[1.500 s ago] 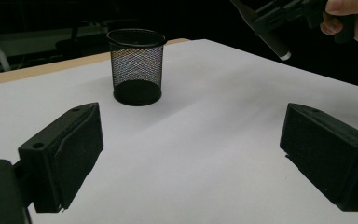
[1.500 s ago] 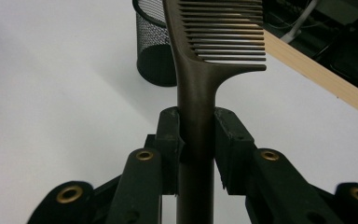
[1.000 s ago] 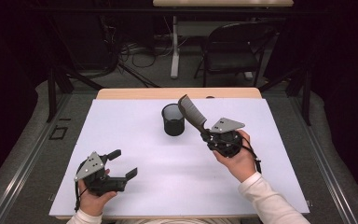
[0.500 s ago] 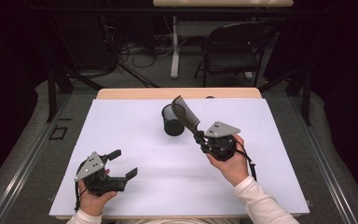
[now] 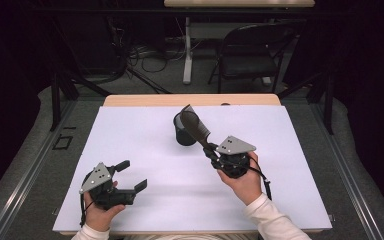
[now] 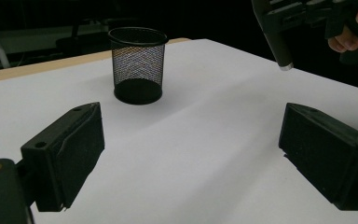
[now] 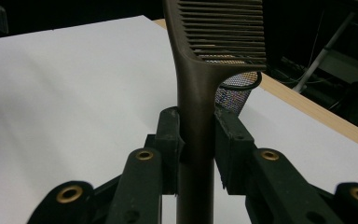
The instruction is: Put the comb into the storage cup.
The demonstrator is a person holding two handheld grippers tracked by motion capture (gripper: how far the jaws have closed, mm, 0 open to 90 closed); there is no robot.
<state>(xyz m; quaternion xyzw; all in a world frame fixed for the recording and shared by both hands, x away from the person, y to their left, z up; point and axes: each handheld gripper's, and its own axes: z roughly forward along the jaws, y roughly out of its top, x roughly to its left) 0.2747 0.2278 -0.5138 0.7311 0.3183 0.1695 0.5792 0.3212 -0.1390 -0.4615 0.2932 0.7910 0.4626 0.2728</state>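
Since the earlier frame our right claw (image 5: 211, 148) has carried the comb (image 5: 196, 128) leftward and a little nearer us, so its toothed head now overlaps the cup (image 5: 183, 136) in the high view instead of hanging off to the cup's right. Our left claw (image 5: 132, 175) has not shifted.

We have the right claw clamped on the comb's handle (image 7: 196, 135); the right gripper view shows both pads pressed against it, the teeth (image 7: 223, 28) fanning out above and the cup's rim (image 7: 242, 81) peeking from behind the handle at about 2 o'clock.

What the coming move turns on, as we judge it, is the comb's long axis against the cup's mouth. In the high view the comb runs from the claw toward 11 o'clock, slanted rather than upright, with its head over or just in front of the cup's near-right rim; we cannot tell which. The cup lies at 10 to 11 o'clock from the right claw, close by.

Our left claw rests at 7 o'clock on the table (image 5: 130, 135), jaws wide apart and holding nothing, well away from the cup (image 6: 137, 65). Our right hand is much the nearer
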